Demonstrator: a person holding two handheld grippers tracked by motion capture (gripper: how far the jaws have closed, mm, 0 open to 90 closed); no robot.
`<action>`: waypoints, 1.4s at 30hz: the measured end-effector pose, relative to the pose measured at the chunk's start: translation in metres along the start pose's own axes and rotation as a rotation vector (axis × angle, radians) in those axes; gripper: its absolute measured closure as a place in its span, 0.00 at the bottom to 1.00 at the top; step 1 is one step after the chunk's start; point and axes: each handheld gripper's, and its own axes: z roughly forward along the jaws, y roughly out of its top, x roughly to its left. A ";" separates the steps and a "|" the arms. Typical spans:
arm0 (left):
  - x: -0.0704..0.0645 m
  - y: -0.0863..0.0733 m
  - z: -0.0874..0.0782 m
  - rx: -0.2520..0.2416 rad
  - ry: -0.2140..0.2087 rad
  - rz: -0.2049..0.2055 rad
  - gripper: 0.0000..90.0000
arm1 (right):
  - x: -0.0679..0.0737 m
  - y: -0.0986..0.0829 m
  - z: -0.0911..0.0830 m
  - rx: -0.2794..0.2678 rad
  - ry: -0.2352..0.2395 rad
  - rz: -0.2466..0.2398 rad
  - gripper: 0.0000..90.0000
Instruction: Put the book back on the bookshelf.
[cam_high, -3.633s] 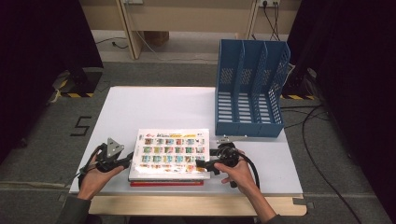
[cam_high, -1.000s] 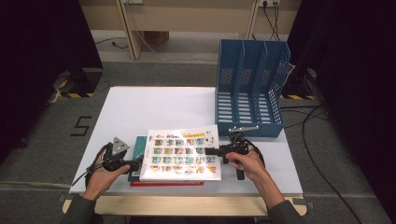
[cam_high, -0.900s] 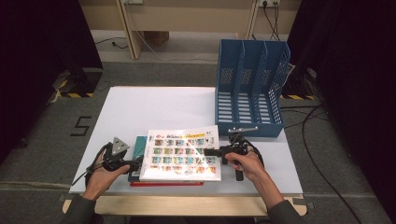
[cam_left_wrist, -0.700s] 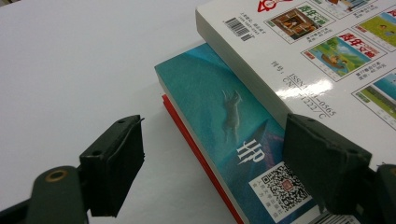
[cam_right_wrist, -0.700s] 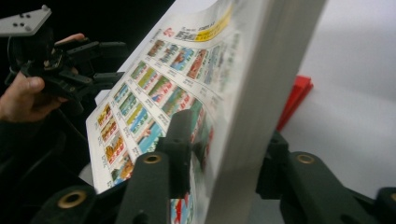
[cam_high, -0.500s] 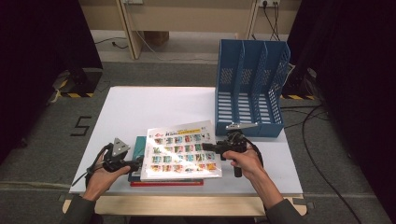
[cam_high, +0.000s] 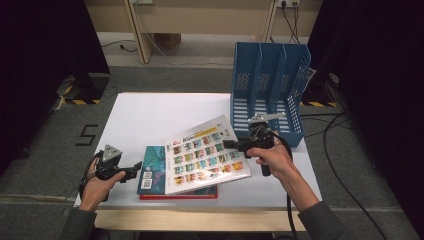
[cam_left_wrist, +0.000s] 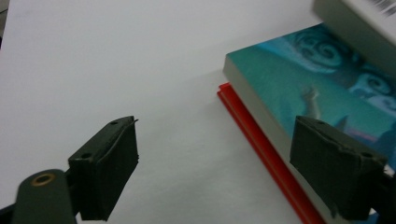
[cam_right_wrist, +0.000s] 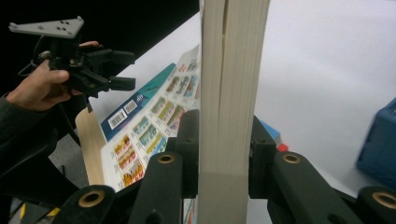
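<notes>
A picture book (cam_high: 205, 152) with a grid of colourful pictures on its cover is tilted up at its right edge. My right gripper (cam_high: 231, 144) is shut on that edge; in the right gripper view the jaws clamp the cream page block (cam_right_wrist: 231, 93). Under it lie a teal book (cam_high: 154, 167) and, at the bottom, a red book (cam_high: 175, 196). Left of the stack, my left gripper (cam_high: 134, 169) stands open and holds nothing. In the left gripper view its open jaws (cam_left_wrist: 219, 172) sit beside the teal book (cam_left_wrist: 317, 93) and the red book's edge (cam_left_wrist: 261, 144).
A blue slotted file holder (cam_high: 270, 85) stands at the back right of the white table (cam_high: 150, 115), just behind my right hand. The table's front edge runs close under the book stack. Cables trail over the floor to the right.
The right gripper has raised and swung the picture book's right side up and back, uncovering the teal book. The left gripper has drawn slightly left, off the stack.
</notes>
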 end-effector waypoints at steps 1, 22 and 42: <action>0.002 -0.002 0.001 0.004 0.007 -0.003 0.16 | 0.000 0.000 0.000 0.000 0.000 0.000 0.81; 0.024 -0.023 0.021 0.130 0.052 0.018 0.16 | 0.019 0.037 -0.080 0.089 -0.165 -0.110 0.82; 0.026 -0.025 0.024 0.129 0.030 0.010 0.16 | 0.023 0.049 -0.100 0.215 -0.309 -0.138 0.81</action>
